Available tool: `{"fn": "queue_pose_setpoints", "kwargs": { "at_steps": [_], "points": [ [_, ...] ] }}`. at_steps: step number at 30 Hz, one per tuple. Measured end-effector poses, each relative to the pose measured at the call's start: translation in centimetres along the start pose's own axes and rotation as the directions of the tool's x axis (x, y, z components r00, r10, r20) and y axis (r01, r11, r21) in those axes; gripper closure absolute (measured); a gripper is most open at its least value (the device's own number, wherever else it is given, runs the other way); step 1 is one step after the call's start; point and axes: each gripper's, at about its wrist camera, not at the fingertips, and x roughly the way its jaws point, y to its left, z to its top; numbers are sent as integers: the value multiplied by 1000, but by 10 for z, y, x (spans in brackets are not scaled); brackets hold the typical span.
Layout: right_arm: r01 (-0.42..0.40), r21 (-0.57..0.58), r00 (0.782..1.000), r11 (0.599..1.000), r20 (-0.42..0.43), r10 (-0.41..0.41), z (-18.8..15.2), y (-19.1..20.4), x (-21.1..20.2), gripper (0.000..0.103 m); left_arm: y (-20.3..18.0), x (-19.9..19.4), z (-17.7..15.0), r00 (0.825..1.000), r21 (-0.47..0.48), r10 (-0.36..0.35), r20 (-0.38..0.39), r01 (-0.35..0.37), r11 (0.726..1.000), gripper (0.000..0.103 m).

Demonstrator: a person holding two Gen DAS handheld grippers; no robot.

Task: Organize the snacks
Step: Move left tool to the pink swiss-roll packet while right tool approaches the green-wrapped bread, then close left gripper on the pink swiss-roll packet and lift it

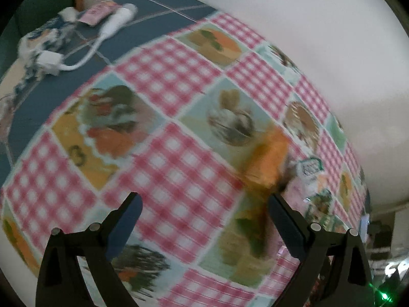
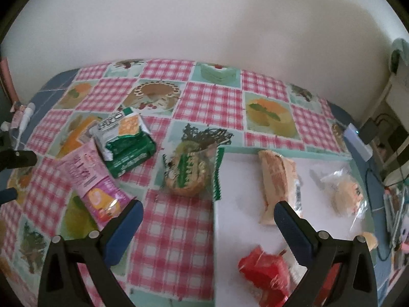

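In the right wrist view my right gripper is open and empty above the table. A white board lies at the right with a tan wrapped snack, a clear-bagged snack and a red packet on it. A clear-wrapped cookie lies at the board's left edge. A green cracker pack and a pink pouch lie on the cloth to the left. In the blurred left wrist view my left gripper is open and empty, with an orange packet beyond its right finger.
A pink checked tablecloth covers the table. White cable and adapter and a pink sachet lie at the far left on blue tiles. A white wall stands behind. Cables and boxes sit off the table's right edge.
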Motion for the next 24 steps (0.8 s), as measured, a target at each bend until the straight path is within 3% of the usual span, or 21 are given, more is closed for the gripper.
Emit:
{"fn": "queue_pose_setpoints", "kwargs": {
  "at_steps": [7,20,22,24],
  "points": [
    [30,-38,1000,999,2,-30,8,-6,17,0,-37,16,-6,993,56,-89,-70,94,994,5],
    [29,-11,999,1000,-36,-30,17,-17,41,0,-86,52,-26,987,134,-30,-158,52,990,5],
    [28,-23,999,999,-40,-29,16,-13,43,0,-91,55,-29,988,146,-12,-155,35,989,7],
    [28,-39,999,999,-41,-30,16,-9,44,0,-94,57,-31,988,153,4,-155,20,988,24]
  ]
}}
